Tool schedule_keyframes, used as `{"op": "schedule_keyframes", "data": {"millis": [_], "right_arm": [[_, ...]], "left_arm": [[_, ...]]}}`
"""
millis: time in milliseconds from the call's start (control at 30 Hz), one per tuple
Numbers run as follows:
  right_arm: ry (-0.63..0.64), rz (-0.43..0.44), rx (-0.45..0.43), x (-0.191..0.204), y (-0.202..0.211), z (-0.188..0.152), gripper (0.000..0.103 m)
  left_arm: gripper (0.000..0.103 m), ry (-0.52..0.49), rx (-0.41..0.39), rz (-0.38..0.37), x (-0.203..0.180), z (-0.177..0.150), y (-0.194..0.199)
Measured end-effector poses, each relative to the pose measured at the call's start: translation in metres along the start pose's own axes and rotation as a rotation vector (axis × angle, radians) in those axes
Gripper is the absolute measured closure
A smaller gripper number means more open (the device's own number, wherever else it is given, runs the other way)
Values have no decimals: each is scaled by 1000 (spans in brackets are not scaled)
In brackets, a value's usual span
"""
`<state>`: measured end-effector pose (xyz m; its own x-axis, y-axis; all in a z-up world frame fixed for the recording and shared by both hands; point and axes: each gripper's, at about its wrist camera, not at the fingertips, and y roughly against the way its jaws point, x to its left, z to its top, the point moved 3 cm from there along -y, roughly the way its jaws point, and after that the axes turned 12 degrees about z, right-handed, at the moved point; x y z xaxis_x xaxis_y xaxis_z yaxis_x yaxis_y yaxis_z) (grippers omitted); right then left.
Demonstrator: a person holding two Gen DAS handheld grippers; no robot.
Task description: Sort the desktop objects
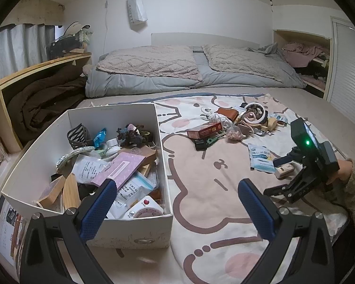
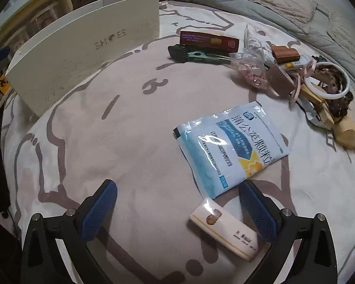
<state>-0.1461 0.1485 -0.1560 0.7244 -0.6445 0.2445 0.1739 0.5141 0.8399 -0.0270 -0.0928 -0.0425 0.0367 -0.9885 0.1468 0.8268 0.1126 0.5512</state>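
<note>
**Both grippers open above printed blanket; small white packet between right fingers**

Left gripper (image 1: 177, 203): spread wide, empty, held over the near right corner of the white box (image 1: 47, 142) and the blanket (image 1: 208, 203) beside it. Left blue pad over the box contents, right blue pad over bare blanket.

White box: stands at the left on the blanket, filled with mixed items, among them a lilac flat pack (image 1: 120, 168), paper sachets, wooden blocks and a white round device with a red button (image 1: 145, 207) at the near right corner.

Right gripper (image 2: 178, 209): spread wide, gripping nothing. Small white packet (image 2: 224, 230) lies flat on the blanket between the fingers, nearer the right pad (image 2: 258, 213); contact with it cannot be told. Blue-and-white sachet (image 2: 232, 146) lies just beyond the packet, near corner close to the right pad.

Unsorted pile: farther back right, well apart from the box. Contains a red carton (image 2: 209, 41), a green clip (image 2: 201, 55), a clear bag of pink pieces (image 2: 250, 69), a brown case (image 2: 285, 53) and a white ring (image 2: 326, 81).
</note>
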Motion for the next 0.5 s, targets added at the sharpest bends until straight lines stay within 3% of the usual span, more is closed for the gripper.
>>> {"op": "schedule_keyframes", "data": {"millis": [233, 500], "right_arm": [[-93, -93, -58, -41, 15, 20, 0], [-118, -68, -35, -71, -14, 60, 0]], "left_arm": [[0, -1, 2, 0, 0, 0, 0], [0, -23, 4, 3, -2, -4, -1]]}}
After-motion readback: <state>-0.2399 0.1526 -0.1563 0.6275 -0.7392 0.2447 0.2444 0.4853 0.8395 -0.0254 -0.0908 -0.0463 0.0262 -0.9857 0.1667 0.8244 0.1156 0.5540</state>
